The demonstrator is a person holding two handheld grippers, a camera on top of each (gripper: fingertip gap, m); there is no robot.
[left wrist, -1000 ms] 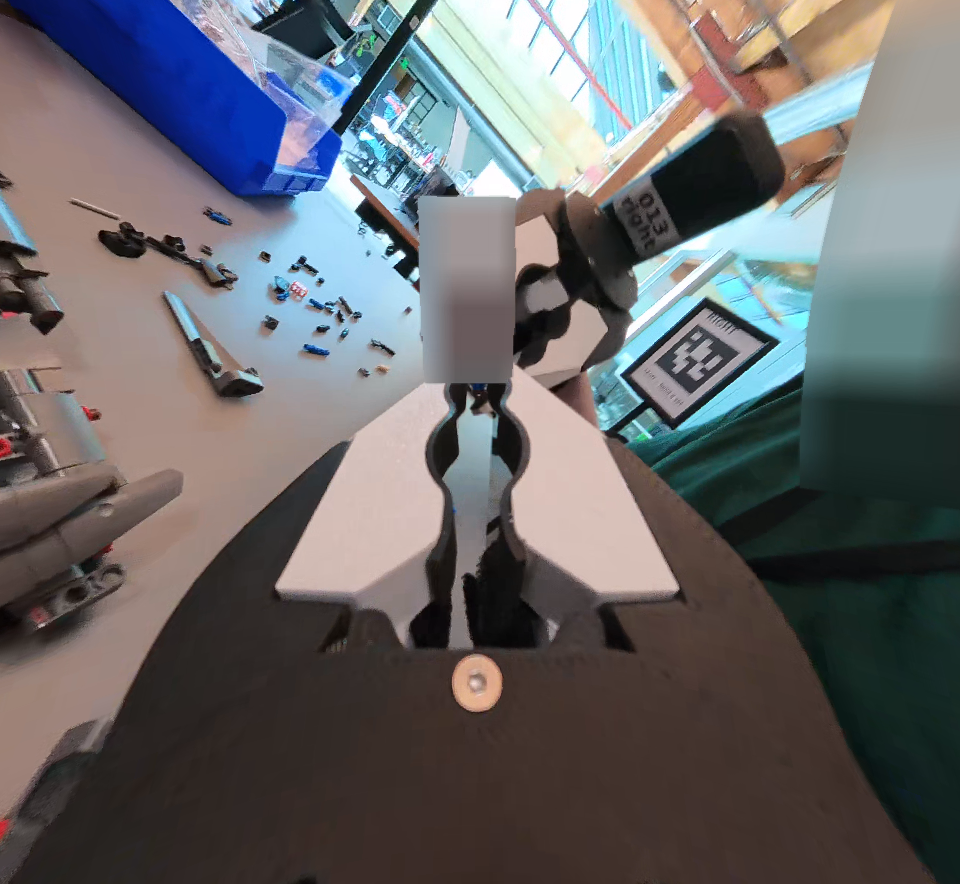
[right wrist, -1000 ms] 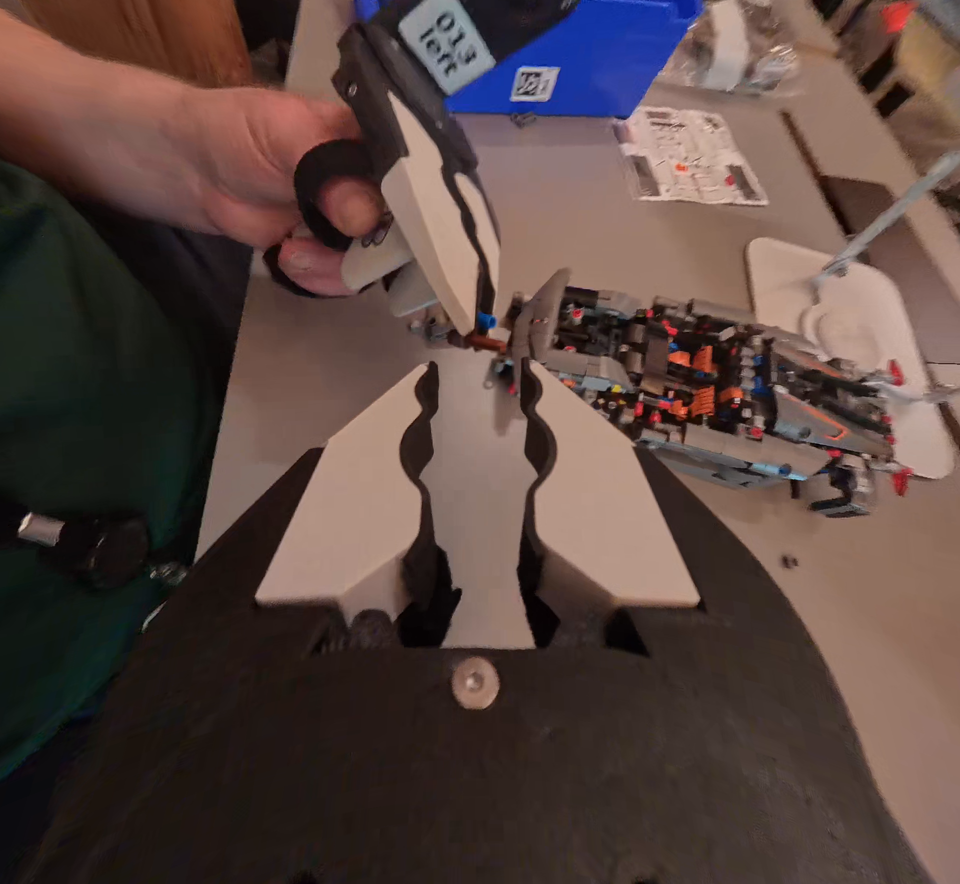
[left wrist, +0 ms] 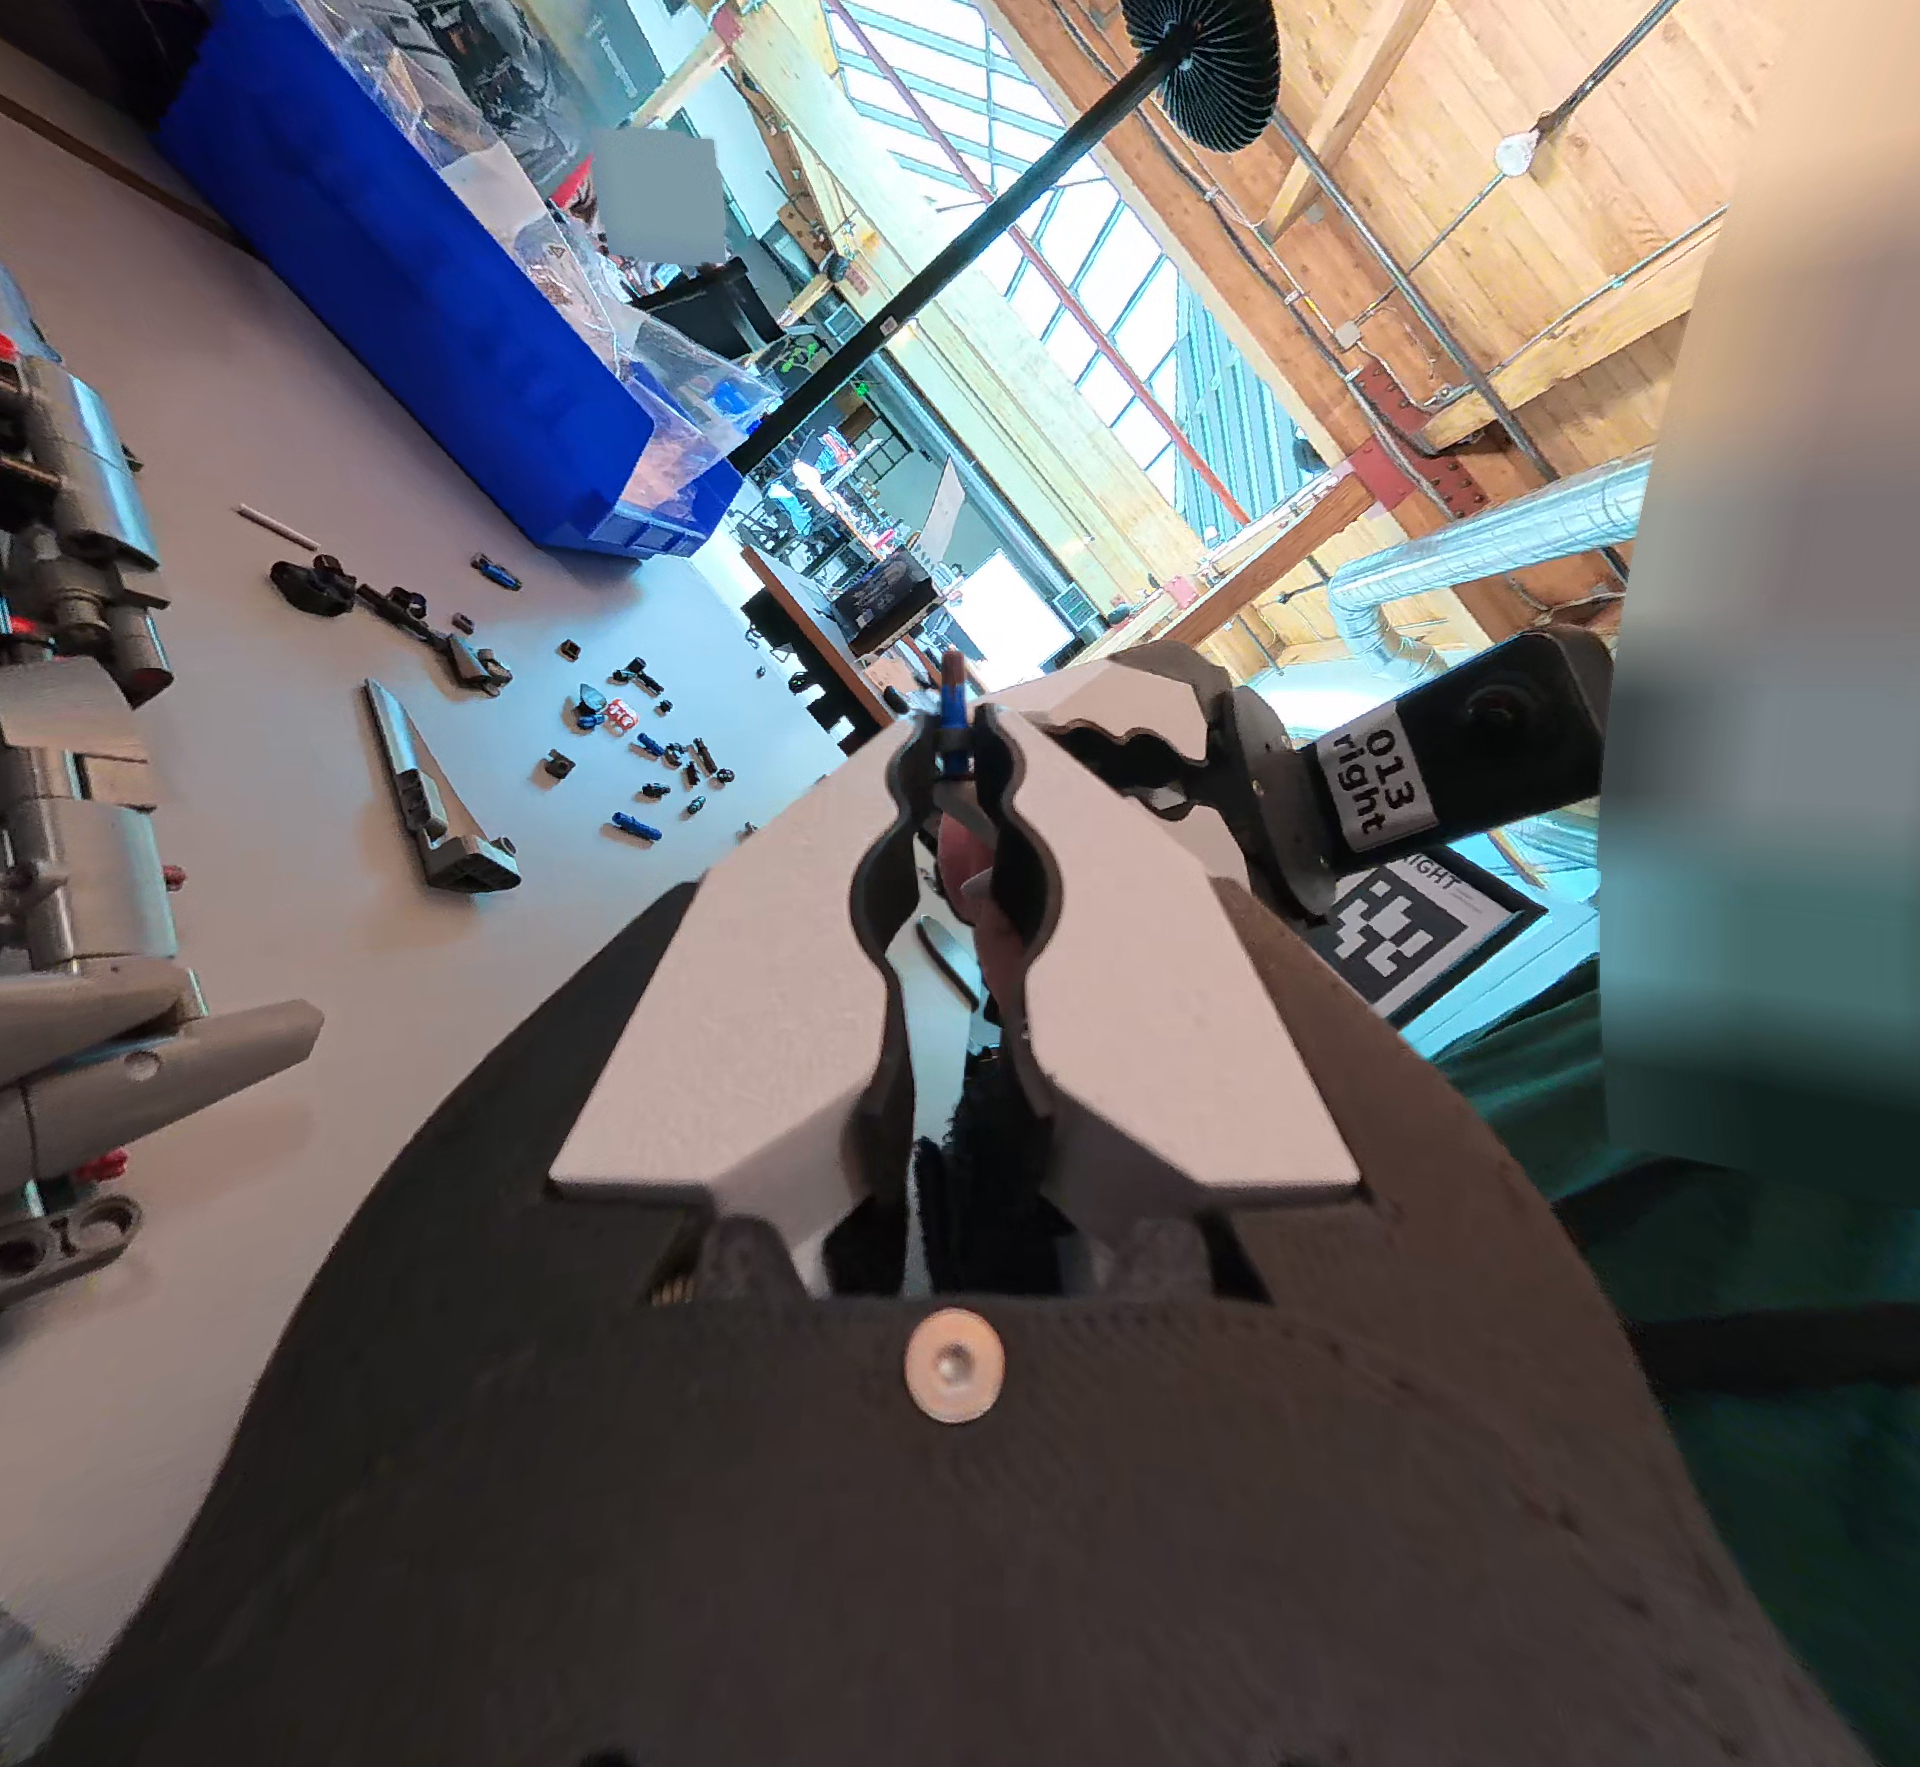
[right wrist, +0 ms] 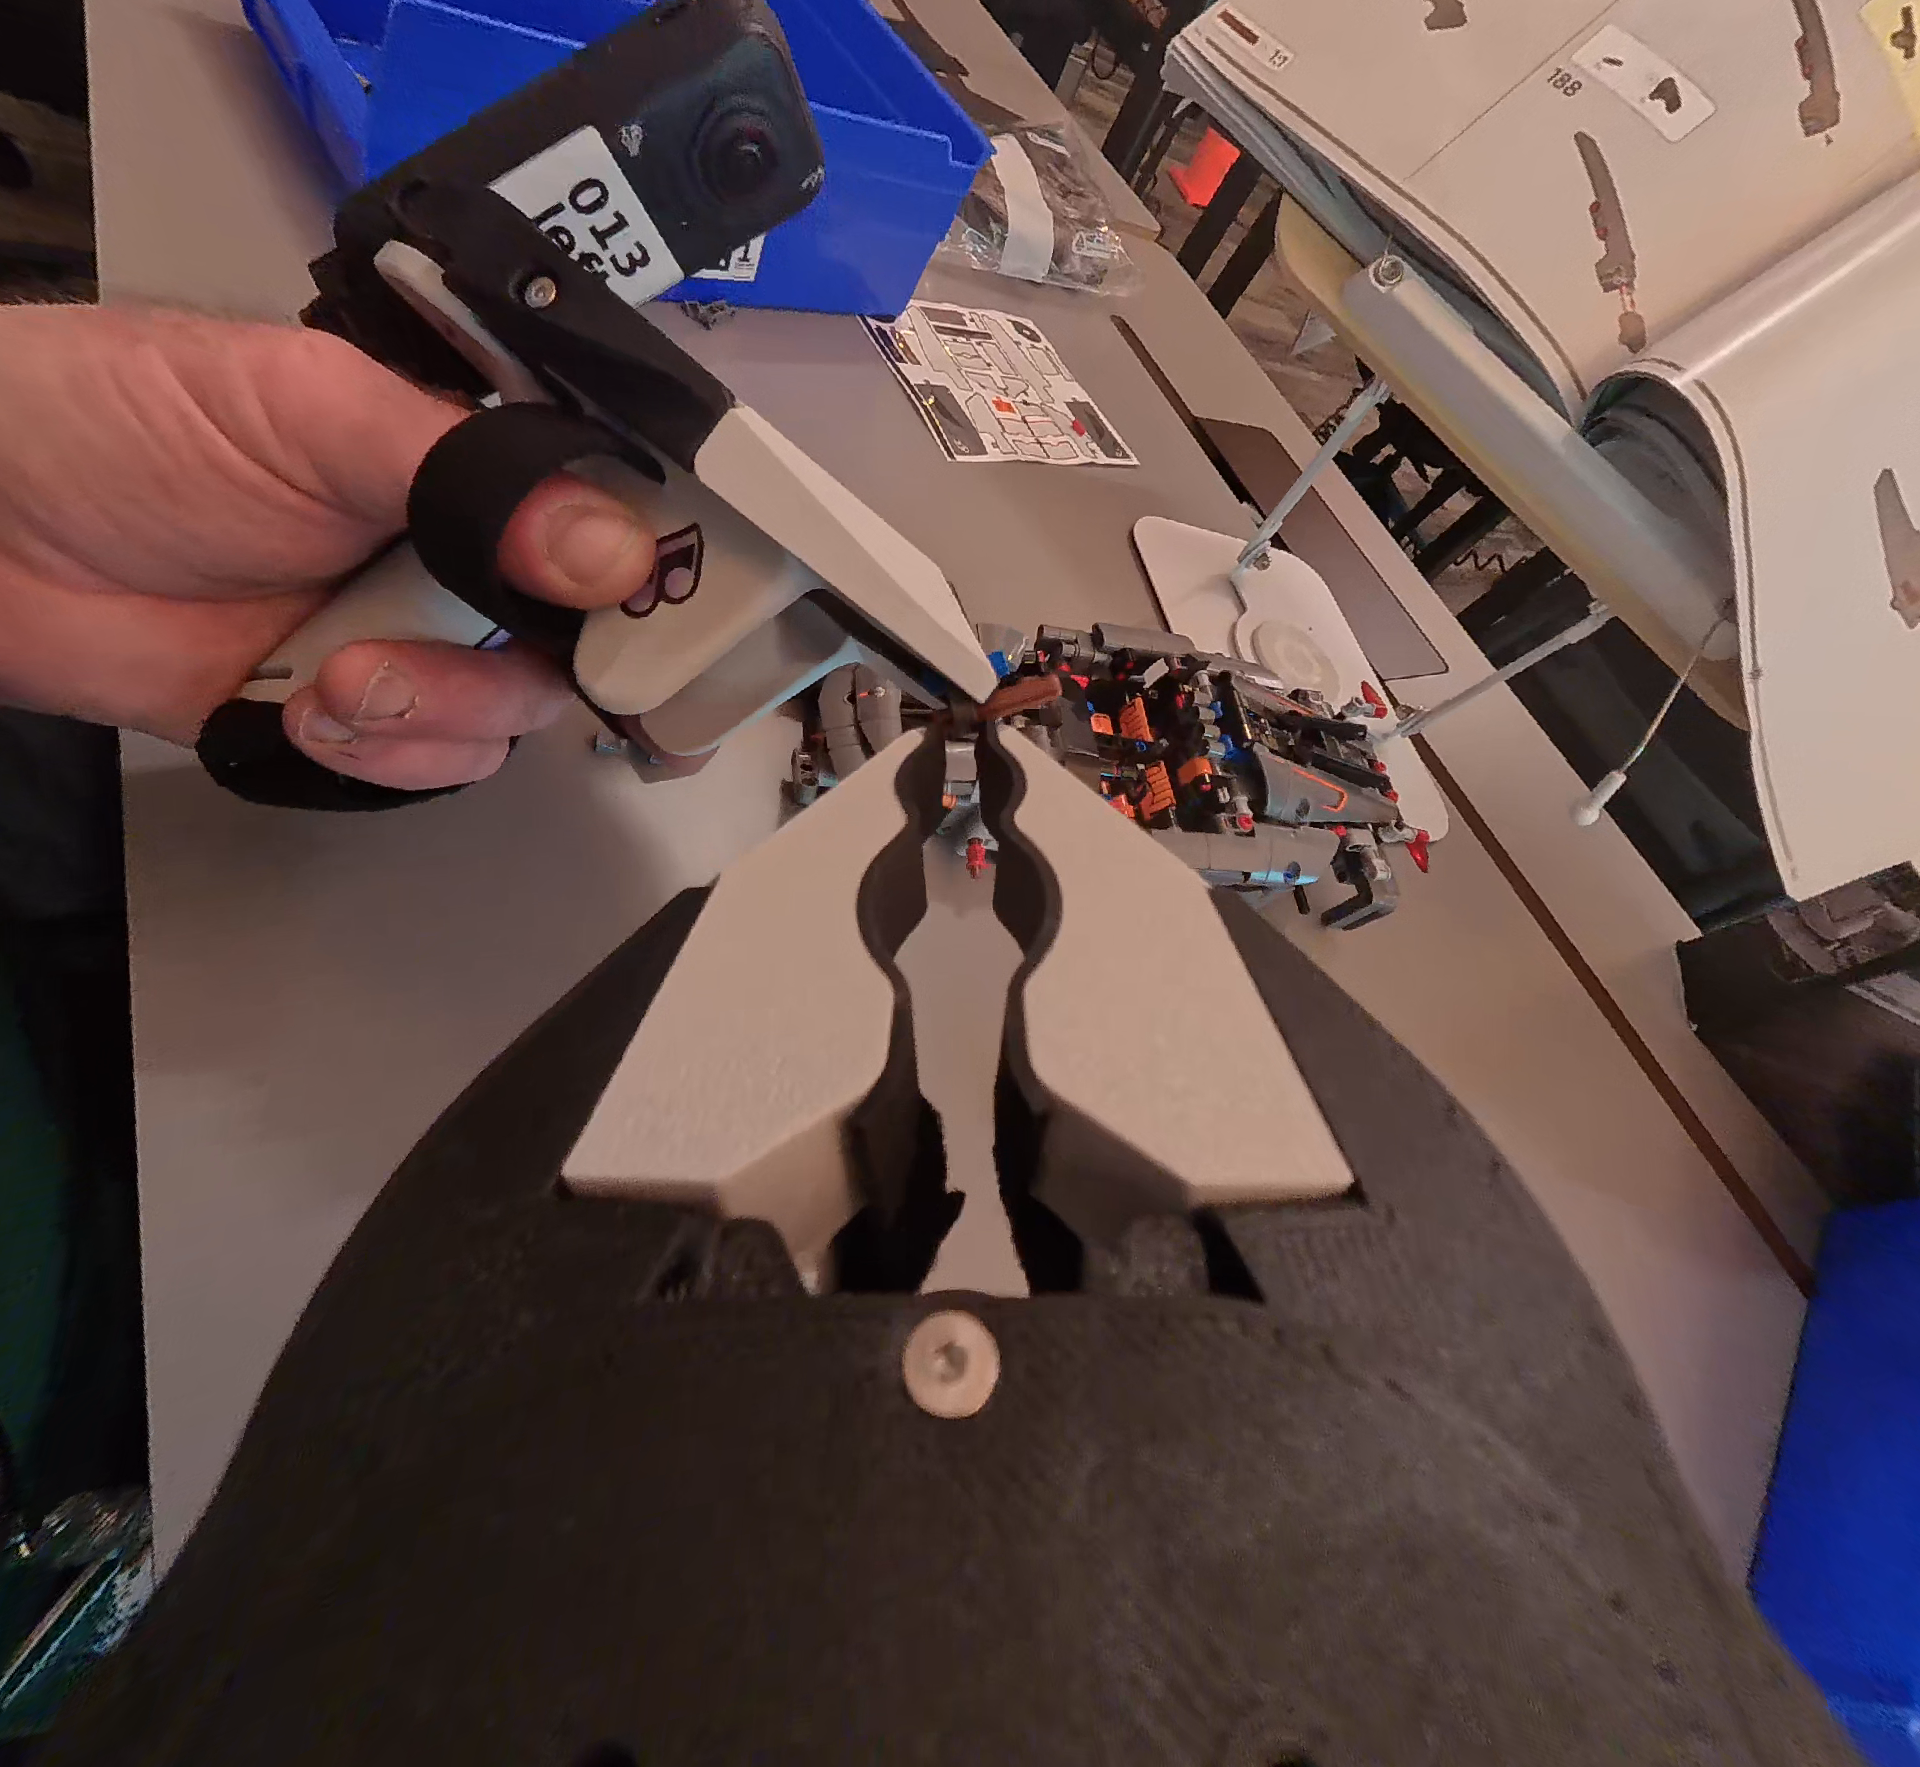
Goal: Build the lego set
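Grey table point(right wrist: 436, 907) carries partly built lego model point(right wrist: 1195, 761), grey with orange and red bits, near middle; blue bin point(right wrist: 582, 44) at far end; printed sheet point(right wrist: 1003, 387) and clear bags point(right wrist: 1039, 231) beside bin; white lamp base point(right wrist: 1236, 595) just behind model; loose small lego pieces point(left wrist: 644, 751), long grey lego part point(left wrist: 431, 787) and thin white rod point(left wrist: 275, 528) scattered between model and bin

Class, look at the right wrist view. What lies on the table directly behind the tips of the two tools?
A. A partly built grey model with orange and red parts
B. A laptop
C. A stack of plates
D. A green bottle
A: a partly built grey model with orange and red parts lies on the table just past the right tool and left tool.
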